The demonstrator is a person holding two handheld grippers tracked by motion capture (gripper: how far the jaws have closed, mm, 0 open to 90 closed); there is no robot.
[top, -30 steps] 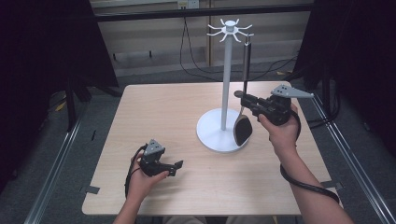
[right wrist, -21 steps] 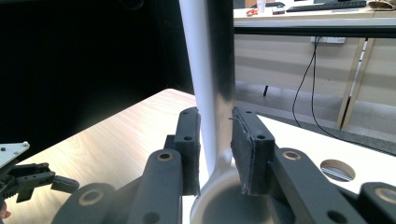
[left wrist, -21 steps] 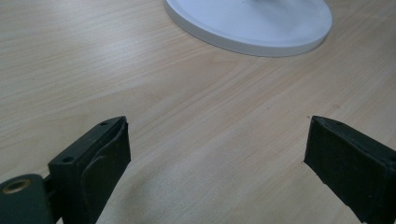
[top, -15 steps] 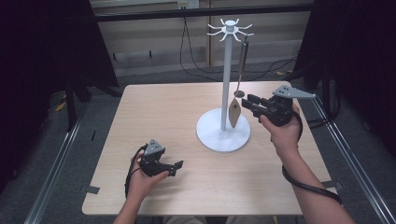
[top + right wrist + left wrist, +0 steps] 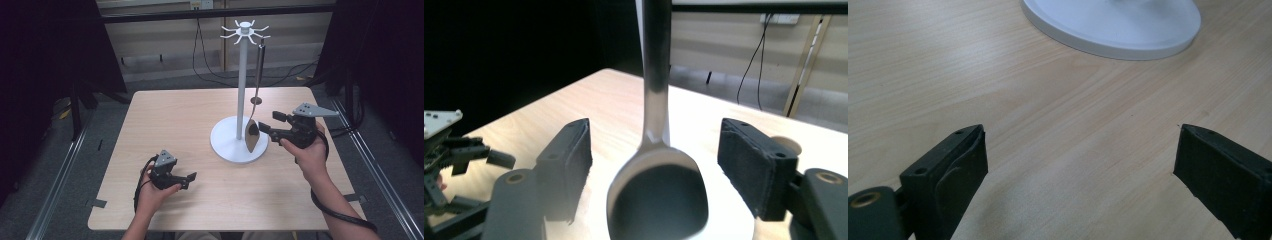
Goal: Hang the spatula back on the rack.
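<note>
A white stand [image 5: 242, 90] with hooks at its top rises from a round base [image 5: 227, 145] on the table. A metal spoon [image 5: 251, 135] hangs by its handle from one hook, bowl down. My right gripper [image 5: 269, 123] is level with the bowl and its jaws have just been opening. In the right gripper view the spoon [image 5: 658, 195] hangs between the jaws with a gap on each side, so the right gripper [image 5: 654, 145] is open. My left gripper [image 5: 189, 180] rests on the table at the front left, open and holding nothing [image 5: 1080, 145].
The wooden table [image 5: 175, 120] has bare room to the left and behind the stand. The stand's base [image 5: 1113, 25] lies just ahead of the left jaws. Dark curtains and cables stand beyond the far edge.
The right jaws have spread apart and let go of the spoon. Its bowl has swung left toward the pole. The left hand has stayed put.
</note>
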